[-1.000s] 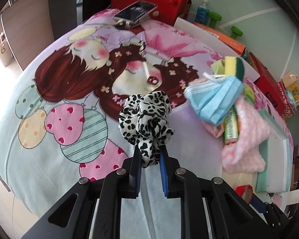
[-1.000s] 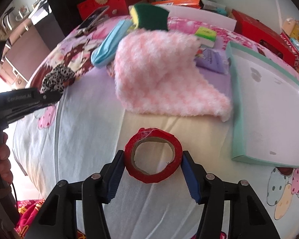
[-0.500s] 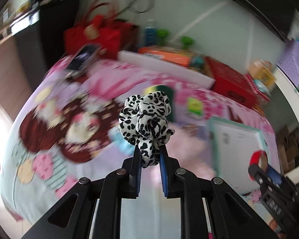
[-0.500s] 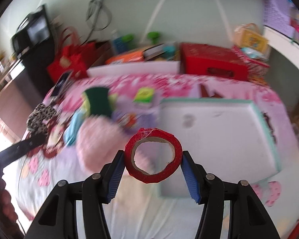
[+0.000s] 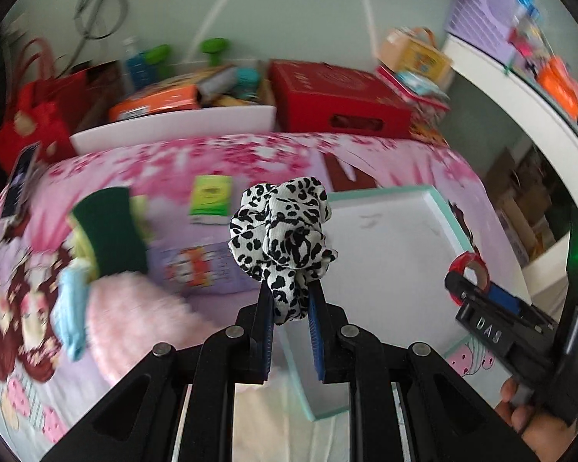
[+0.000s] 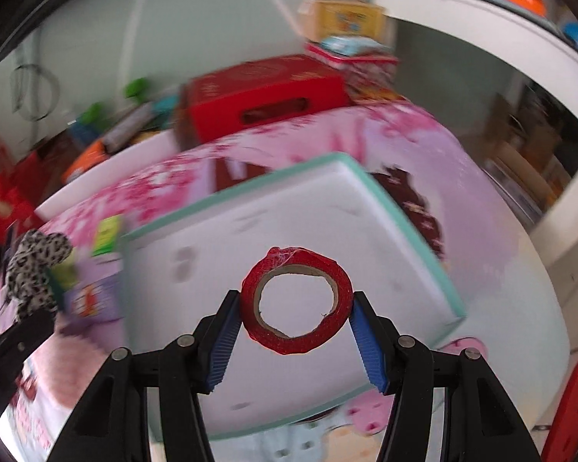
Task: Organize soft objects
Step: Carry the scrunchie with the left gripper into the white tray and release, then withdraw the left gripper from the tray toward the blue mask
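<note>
My left gripper (image 5: 289, 300) is shut on a black-and-white leopard scrunchie (image 5: 281, 238), held in the air near the left edge of the white tray with a teal rim (image 5: 439, 208). My right gripper (image 6: 293, 319) is shut on a red tape roll (image 6: 296, 300), held above the same tray (image 6: 404, 231). The scrunchie (image 6: 34, 265) and left gripper show at the left in the right wrist view. The right gripper with the tape roll (image 5: 468, 269) shows at the right in the left wrist view. A pink fluffy cloth (image 5: 135, 315), a blue face mask (image 5: 71, 308) and a green sponge (image 5: 108, 227) lie left of the tray.
A purple packet (image 5: 200, 269) and a green packet (image 5: 210, 196) lie on the cartoon bedsheet (image 5: 250, 154). A red box (image 5: 335, 100), a white bin of items (image 5: 173, 123) and a red bag (image 5: 31, 115) stand behind. A white shelf (image 5: 528, 88) is at the right.
Both grippers have risen and swung right, from the bedsheet and pink cloth to over the tray. Each keeps its hold. The views are motion-blurred.
</note>
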`<action>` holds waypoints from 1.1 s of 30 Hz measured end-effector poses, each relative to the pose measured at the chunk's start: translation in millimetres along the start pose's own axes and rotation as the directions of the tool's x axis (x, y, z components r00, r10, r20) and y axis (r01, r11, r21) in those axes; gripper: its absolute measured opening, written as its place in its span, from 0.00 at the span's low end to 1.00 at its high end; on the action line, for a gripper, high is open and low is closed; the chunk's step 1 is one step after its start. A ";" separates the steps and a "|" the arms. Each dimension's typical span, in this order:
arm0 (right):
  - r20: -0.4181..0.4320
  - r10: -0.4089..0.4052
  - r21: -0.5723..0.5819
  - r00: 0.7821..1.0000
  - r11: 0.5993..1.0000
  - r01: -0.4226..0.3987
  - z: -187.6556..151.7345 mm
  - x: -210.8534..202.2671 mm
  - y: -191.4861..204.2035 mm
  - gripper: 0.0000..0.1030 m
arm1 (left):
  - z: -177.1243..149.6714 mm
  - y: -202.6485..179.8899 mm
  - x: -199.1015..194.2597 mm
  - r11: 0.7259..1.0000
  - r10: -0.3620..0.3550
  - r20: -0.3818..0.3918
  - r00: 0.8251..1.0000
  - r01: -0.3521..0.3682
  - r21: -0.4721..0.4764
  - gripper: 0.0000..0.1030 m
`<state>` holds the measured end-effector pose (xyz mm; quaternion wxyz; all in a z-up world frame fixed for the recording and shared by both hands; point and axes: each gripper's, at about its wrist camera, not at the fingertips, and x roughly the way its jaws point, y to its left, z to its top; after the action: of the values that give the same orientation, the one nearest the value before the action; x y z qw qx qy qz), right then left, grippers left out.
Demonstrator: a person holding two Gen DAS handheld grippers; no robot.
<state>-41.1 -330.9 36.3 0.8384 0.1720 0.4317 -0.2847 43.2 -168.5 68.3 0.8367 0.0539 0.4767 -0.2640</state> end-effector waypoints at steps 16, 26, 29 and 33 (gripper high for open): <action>-0.062 -0.134 0.164 0.989 0.976 0.143 3.6 32.8 -87.7 0.58 | -20.8 -58.5 68.4 0.989 -0.043 -0.091 0.995 0.056 0.138 0.17; -0.034 -0.098 0.153 0.995 0.983 0.103 6.5 29.6 -79.8 0.87 | -17.2 -49.2 60.6 0.994 -0.042 -0.066 0.997 0.049 0.095 0.67; -0.019 -0.095 0.144 0.995 0.985 0.097 7.8 25.7 -77.6 0.99 | -14.0 -43.3 58.9 0.996 -0.022 -0.052 0.998 0.026 0.083 0.78; -0.021 -0.105 0.122 0.994 0.987 0.106 7.5 25.5 -72.8 1.00 | -10.4 -29.2 56.1 0.999 0.022 -0.012 1.000 -0.022 0.028 0.94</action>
<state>-70.2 -400.0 16.5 0.8068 0.2022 0.4280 -0.3534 43.6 -211.7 21.1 0.8358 0.0723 0.4775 -0.2611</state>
